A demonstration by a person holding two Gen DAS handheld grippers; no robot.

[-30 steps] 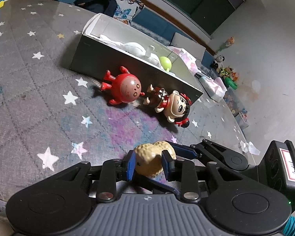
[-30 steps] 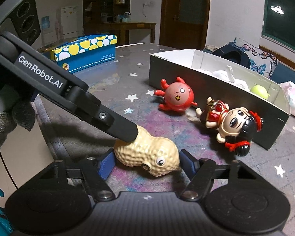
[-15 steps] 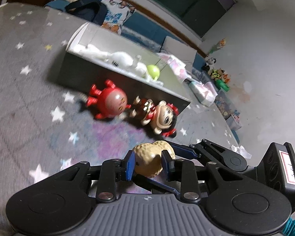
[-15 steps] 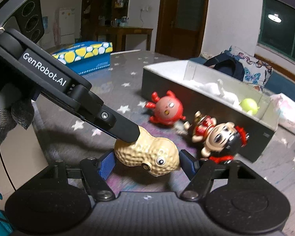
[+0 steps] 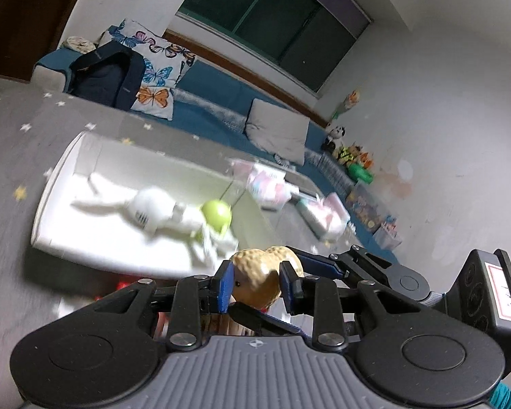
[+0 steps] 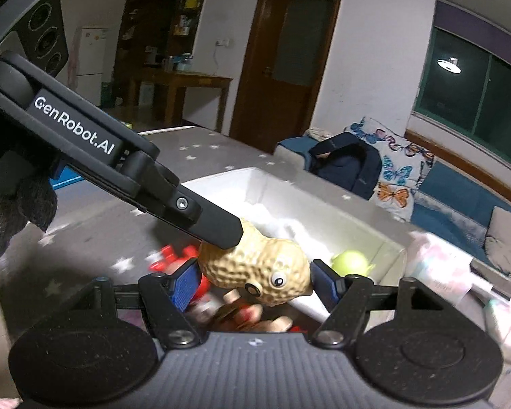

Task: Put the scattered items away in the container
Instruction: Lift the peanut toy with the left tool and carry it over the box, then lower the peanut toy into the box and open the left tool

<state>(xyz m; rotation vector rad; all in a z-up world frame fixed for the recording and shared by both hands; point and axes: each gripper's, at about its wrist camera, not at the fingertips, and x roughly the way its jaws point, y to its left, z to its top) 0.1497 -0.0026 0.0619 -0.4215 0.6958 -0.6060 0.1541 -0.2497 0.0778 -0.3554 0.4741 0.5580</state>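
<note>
A tan peanut toy [image 5: 255, 277] with googly eyes hangs in the air, held by both grippers. My left gripper [image 5: 255, 286] is shut on its narrow end. My right gripper [image 6: 255, 284] is shut on it lengthwise [image 6: 255, 266], its blue pads at either end. The left gripper's black finger [image 6: 204, 214] comes in from the upper left onto the peanut. Just beyond lies the white box [image 5: 51, 197], holding a white toy [image 5: 150, 209] and a green ball [image 5: 216, 214]. Below the peanut, a red round toy [image 6: 173, 255] and a doll [image 6: 248, 317] lie blurred on the table.
The star-patterned grey tablecloth [image 5: 17, 129] covers the table around the box [image 6: 323, 187]. Pink-and-white packets [image 5: 265, 184] lie past the box's far end. Behind are a blue sofa with butterfly cushions [image 5: 153, 68] and a dark bag [image 5: 105, 75]. A gloved hand [image 6: 6, 218] holds the left gripper.
Both grippers have risen together with the peanut toy, off the table and closer to the box. The red toy and the doll have dropped low in both views.
</note>
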